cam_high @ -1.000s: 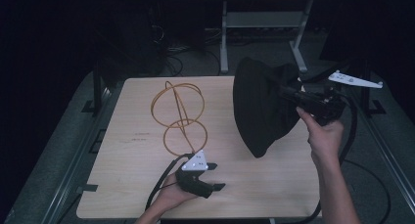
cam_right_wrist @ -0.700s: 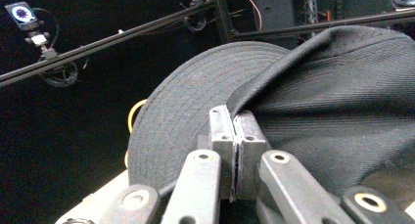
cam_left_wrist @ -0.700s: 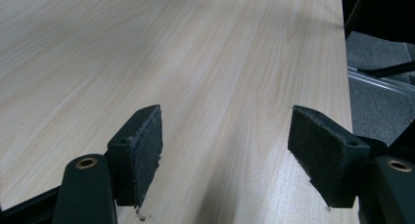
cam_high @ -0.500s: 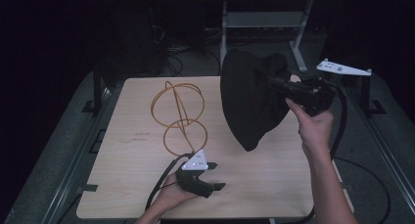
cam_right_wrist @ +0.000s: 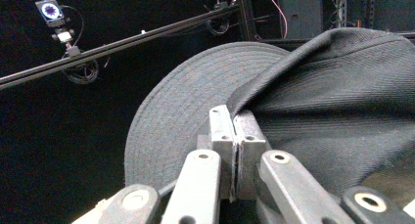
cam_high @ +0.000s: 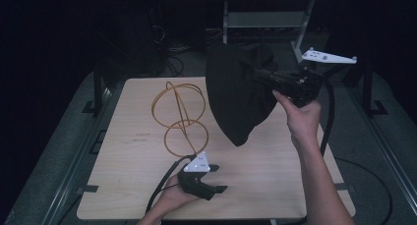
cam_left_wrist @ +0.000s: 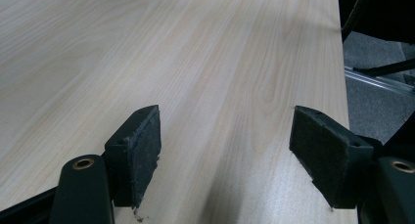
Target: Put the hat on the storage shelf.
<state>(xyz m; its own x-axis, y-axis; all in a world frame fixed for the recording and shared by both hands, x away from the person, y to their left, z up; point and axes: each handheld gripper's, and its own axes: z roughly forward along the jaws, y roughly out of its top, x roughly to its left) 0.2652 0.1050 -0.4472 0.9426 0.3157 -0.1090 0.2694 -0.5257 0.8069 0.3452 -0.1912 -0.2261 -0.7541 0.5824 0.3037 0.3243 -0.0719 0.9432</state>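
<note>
A black cap (cam_high: 236, 97) hangs in the air over the right half of the wooden table (cam_high: 275, 176), its brim tip pointing down. My right gripper (cam_high: 260, 75) is shut on the cap's edge; in the right gripper view the pads (cam_right_wrist: 235, 126) pinch the fabric where crown (cam_right_wrist: 342, 111) meets brim (cam_right_wrist: 181, 116). A gold wire stand (cam_high: 179, 119) made of rings sits on the table, just left of the cap and apart from it. My left gripper (cam_high: 221, 188) rests at the table's front edge. Its pads (cam_left_wrist: 142, 145) stand wide apart over bare wood (cam_left_wrist: 195, 62), so it is open.
A metal rack (cam_high: 265, 18) stands behind the table, with cables on the floor around it. Dark rails run along both sides of the table. The table's right edge (cam_left_wrist: 342, 87) lies close to my left gripper's right jaw.
My right gripper has carried the cap left and slightly up, closer to the wire stand. The left gripper has stayed in place.
</note>
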